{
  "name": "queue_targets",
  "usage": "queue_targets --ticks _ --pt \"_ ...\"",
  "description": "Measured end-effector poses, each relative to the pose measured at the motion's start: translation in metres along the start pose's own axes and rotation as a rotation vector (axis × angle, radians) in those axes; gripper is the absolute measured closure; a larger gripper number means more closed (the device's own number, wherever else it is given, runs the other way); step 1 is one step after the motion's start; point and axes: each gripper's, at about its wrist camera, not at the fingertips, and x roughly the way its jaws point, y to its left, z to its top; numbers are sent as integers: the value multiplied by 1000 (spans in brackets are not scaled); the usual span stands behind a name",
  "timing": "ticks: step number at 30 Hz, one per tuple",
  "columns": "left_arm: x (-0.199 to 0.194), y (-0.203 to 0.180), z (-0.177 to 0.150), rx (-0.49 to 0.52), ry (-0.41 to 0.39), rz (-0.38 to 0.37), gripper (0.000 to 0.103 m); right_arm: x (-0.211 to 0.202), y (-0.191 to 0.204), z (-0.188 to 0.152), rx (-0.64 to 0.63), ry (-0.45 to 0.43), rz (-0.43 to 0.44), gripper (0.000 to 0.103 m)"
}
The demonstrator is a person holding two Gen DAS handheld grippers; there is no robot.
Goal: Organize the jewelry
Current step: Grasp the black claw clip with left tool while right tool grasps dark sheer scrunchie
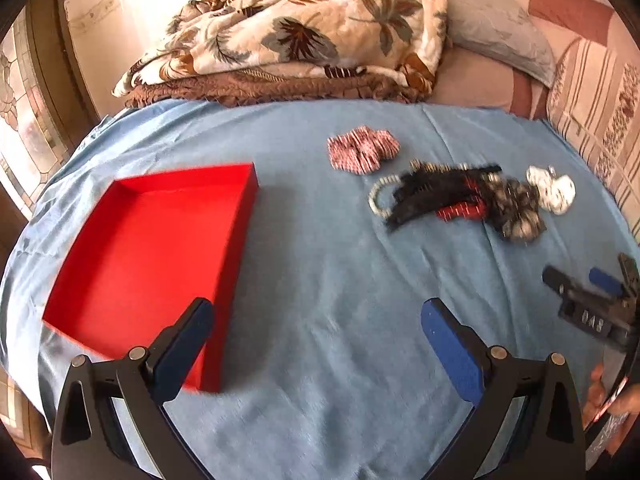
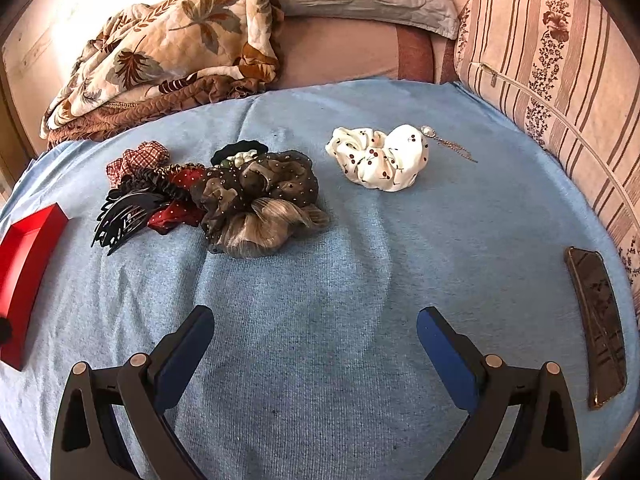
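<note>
Left gripper (image 1: 316, 320): black frame, blue textured pads; fingers spread wide apart, nothing between them, hovering above the cloth.
Right gripper (image 2: 315, 322): same build; fingers likewise parted and holding nothing. Seen from the left wrist it lies far right (image 1: 592, 304).
Blue cloth (image 2: 320, 280): knitted, ribbed weave with soft creases; spread beneath both grippers.
Red box (image 1: 152, 256): shallow, rectangular, matte card with upright walls; ahead-left of the left gripper, its near corner behind the left finger.
Gingham scrunchie (image 1: 362, 150): red-and-white check, gathered folds; ahead and slightly right of the left gripper, apart from the heap.
Heap of hair pieces (image 2: 224, 196): ahead-left of the right gripper; touching one another.
Black claw clip (image 2: 124, 214): glossy plastic, curved teeth; left edge of the heap.
Brown scrunchie (image 2: 260, 204): sheer dotted gauze over satin; right part of the heap.
White scrunchie (image 2: 380, 158): smooth fabric with cherry print; ahead-right of the right gripper, apart from the heap.
Pearl chain (image 2: 450, 142): fine metal links with a round bead; touching the white scrunchie's right end.
Phone (image 2: 596, 324): dark, glossy slab; far right of the right gripper.
Leaf-print quilt (image 2: 160, 52): stitched, crumpled; beyond the cloth.
</note>
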Motion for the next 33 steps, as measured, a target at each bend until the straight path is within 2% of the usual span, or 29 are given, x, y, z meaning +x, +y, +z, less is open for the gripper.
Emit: queue_targets --ticks 1,4,6,11,15,18,20,25,30,32,33 --pt "1 3 4 -1 -4 -6 2 1 0 1 1 2 4 1" --pt "7 8 21 6 2 -37 14 6 2 3 0 10 15 1" --pt "13 10 30 9 19 -70 27 8 4 5 -4 10 24 1" --pt "25 0 56 13 18 -150 27 7 6 12 -17 -24 47 1" --pt "38 -26 70 110 18 -205 27 3 2 27 -24 -78 58 2" --pt "52 -46 75 186 29 -234 27 6 -10 42 23 -91 109 12" --pt "64 -59 77 225 39 -251 27 14 -18 49 78 -61 182 28" --pt "87 -77 82 260 67 -281 28 33 -14 57 112 -19 260 30" --pt "107 -91 84 290 105 -301 46 48 -8 67 113 -9 287 30" --pt "111 -95 84 300 108 -293 48 55 -9 69 122 -1 292 30" --pt "112 -96 83 302 106 -293 54 58 -9 71 131 4 297 30"
